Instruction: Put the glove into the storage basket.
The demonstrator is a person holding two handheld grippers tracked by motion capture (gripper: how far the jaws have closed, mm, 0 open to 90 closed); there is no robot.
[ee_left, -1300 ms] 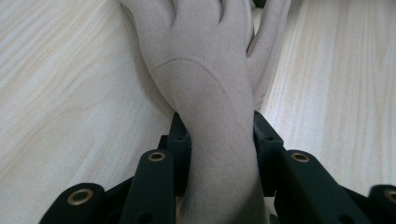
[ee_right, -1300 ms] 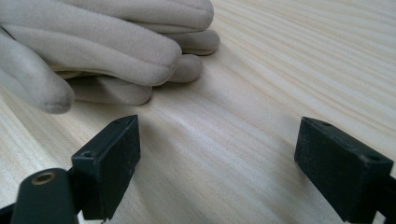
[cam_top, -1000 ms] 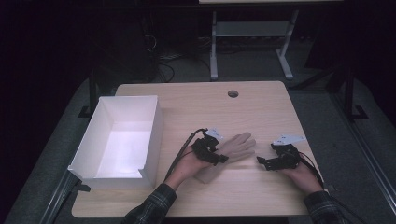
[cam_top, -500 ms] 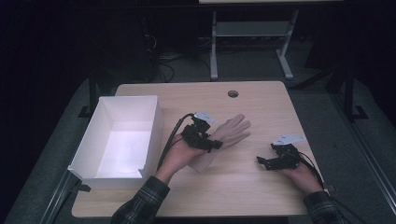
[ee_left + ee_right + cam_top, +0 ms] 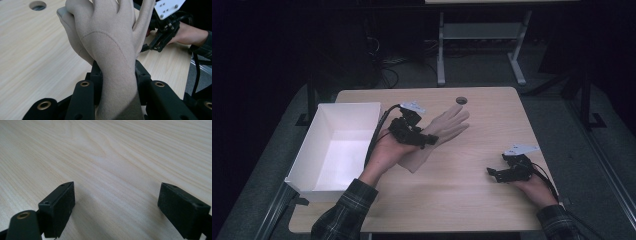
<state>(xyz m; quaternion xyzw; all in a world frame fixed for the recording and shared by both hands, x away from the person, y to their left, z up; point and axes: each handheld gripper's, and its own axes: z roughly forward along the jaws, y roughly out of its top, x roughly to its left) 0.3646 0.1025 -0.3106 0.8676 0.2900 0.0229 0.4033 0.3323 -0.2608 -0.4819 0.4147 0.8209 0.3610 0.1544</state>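
The left gripper [image 5: 424,140] clamps the beige glove [image 5: 112,47] at its cuff; the right gripper [image 5: 492,172] rests wide open on the table [image 5: 492,115]. For a clean drop, the glove should clear the white box [image 5: 307,155] wall before release.

Your left gripper [image 5: 428,140] sits at centre-left of the high view, forearm rising from the bottom edge in a plaid sleeve, jaws pointing right and clamped on something. Your right gripper [image 5: 493,173] rests at lower right, jaws pointing left and standing wide apart with nothing between them, hand [image 5: 532,186] wrapped behind it.
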